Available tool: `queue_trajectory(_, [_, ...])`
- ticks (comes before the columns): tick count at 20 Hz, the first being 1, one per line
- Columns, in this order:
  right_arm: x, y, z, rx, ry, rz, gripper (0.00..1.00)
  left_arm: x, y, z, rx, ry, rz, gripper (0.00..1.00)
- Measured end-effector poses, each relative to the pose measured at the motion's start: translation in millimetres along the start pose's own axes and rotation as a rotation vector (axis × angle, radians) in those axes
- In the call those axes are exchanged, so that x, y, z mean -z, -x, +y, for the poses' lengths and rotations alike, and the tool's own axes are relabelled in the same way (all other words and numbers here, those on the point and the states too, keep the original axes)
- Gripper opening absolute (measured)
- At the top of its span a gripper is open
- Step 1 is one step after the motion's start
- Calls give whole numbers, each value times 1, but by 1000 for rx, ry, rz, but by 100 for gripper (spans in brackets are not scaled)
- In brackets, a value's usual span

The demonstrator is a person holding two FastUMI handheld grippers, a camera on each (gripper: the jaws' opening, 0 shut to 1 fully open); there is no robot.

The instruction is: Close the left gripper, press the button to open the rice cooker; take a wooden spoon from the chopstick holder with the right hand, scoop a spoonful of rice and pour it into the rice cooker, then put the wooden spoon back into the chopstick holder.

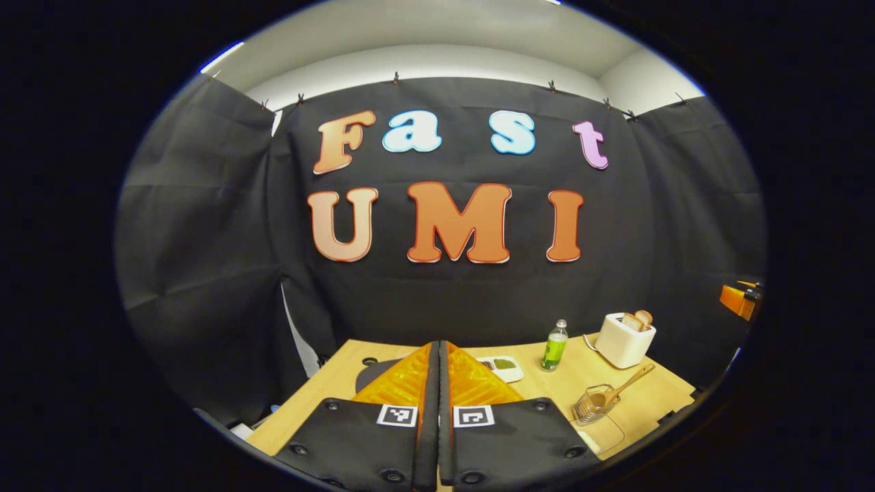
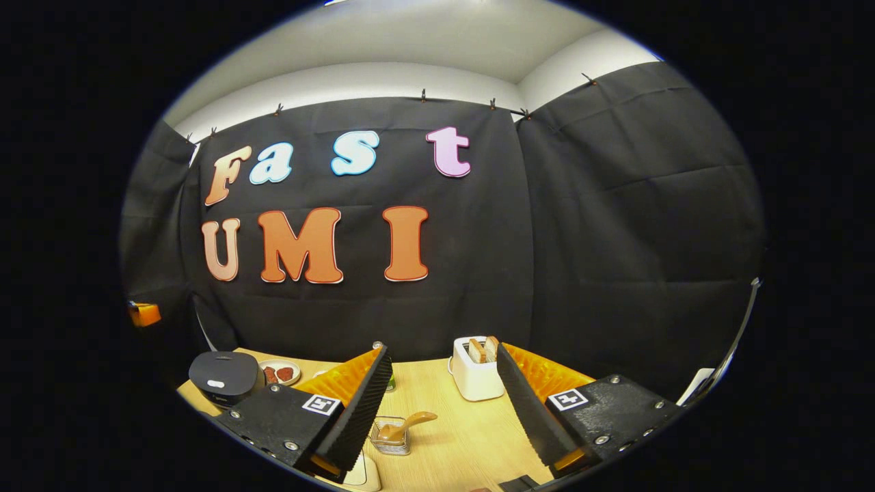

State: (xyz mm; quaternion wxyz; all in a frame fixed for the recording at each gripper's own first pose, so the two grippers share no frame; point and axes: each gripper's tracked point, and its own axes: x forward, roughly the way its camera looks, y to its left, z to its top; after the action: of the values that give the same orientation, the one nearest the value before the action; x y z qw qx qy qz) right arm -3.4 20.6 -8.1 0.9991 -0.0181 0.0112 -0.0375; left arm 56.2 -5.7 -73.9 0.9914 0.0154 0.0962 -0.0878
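Black cloth (image 1: 205, 225) hangs as the booth's wall, clipped along its top edge, creased and folded at the corners. Above it runs a white wall (image 1: 437, 65) and a pale ceiling (image 2: 424, 34), with a bright strip of light (image 1: 222, 56) at upper left in the left gripper view. A light wooden table (image 2: 465, 430) stands below, against the cloth.

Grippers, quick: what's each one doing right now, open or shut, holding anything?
Left gripper: shut, fingers together, holding nothing.
Right gripper: open, empty, wooden spoon ahead in its holder.
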Motion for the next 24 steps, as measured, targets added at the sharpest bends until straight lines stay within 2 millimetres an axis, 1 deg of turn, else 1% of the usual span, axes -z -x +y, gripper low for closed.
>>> queue_trajectory(1, [2, -1, 0, 2, -5, 6, 95, 9, -17, -3, 20, 31, 22, 4])
queue_trajectory(3, [6, -3, -1, 2, -12, 17, 95, 37, -35, -3, 29, 67, 87, 4])
queue_trajectory(4, [9, -3, -3, 4, -9, 23, 95, 50, -41, -2, 24, 65, 121, 4])
queue_trajectory(5, [11, -4, -4, 8, -3, 28, 95, 62, -47, -1, 19, 58, 150, 0])
queue_trajectory(6, [13, -5, -7, 14, 4, 33, 95, 73, -54, -2, 22, 60, 172, 0])
queue_trajectory(7, [16, -7, -9, 20, 9, 39, 95, 85, -61, -5, 27, 62, 198, 4])
queue_trajectory(10, [23, -7, -15, 32, 4, 60, 95, 118, -71, -8, 33, 61, 280, 4])
queue_trajectory(13, [32, -10, -22, 49, 3, 82, 95, 144, -74, -8, 32, 46, 340, 4])
queue_trajectory(16, [38, -10, -27, 63, 1, 95, 95, 161, -73, -3, 19, 37, 388, 4])
queue_trajectory(17, [38, -11, -27, 64, 1, 95, 95, 163, -71, -4, 17, 47, 396, 4])
queue_trajectory(18, [39, -11, -28, 65, 2, 96, 95, 159, -74, -4, 17, 52, 382, 4])
queue_trajectory(19, [39, -13, -28, 65, 3, 99, 95, 165, -73, -4, 23, 54, 400, 4])
queue_trajectory(22, [42, -16, -24, 57, -7, 103, 95, 168, -69, -4, 28, 52, 423, 4])
queue_trajectory(23, [45, -17, -23, 53, -13, 109, 95, 173, -68, -5, 22, 54, 438, 0])
queue_trajectory(24, [48, -17, -20, 47, -17, 118, 95, 169, -69, -4, 11, 65, 415, 4])
